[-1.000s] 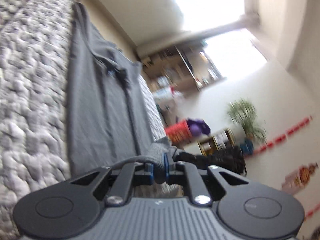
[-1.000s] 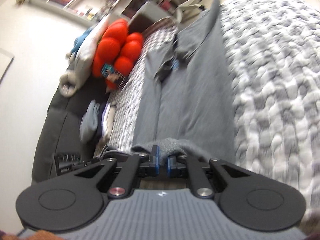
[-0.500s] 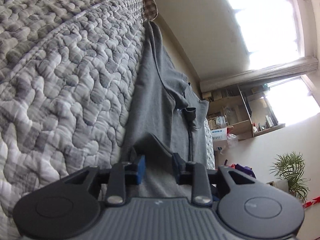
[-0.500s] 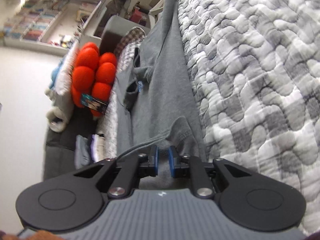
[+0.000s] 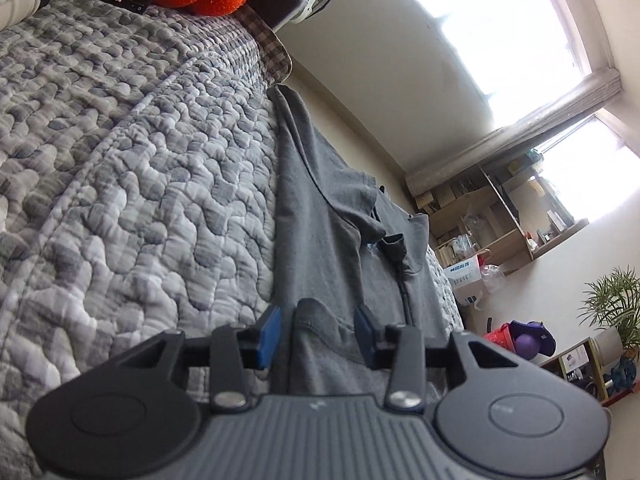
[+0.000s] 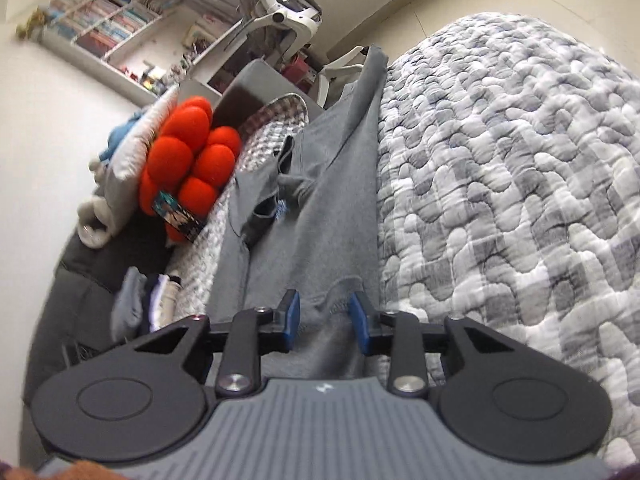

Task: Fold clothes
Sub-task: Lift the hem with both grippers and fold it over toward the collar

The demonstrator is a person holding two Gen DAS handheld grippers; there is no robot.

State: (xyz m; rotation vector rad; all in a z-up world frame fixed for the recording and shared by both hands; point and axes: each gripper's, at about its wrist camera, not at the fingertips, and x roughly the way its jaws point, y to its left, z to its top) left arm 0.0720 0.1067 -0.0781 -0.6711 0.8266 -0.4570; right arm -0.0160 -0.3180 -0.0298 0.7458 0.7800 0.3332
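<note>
Left wrist view: both the left gripper (image 5: 318,332) and right gripper (image 6: 324,320) are opening narrowly off the grey shirt's (image 5: 316,216) 6 o'clock hem, so back out low without dragging it

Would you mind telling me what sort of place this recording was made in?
Most likely a bedroom at home: a grey garment lies on a quilted bedspread, with bookshelves on the wall and a potted plant nearby.
</note>
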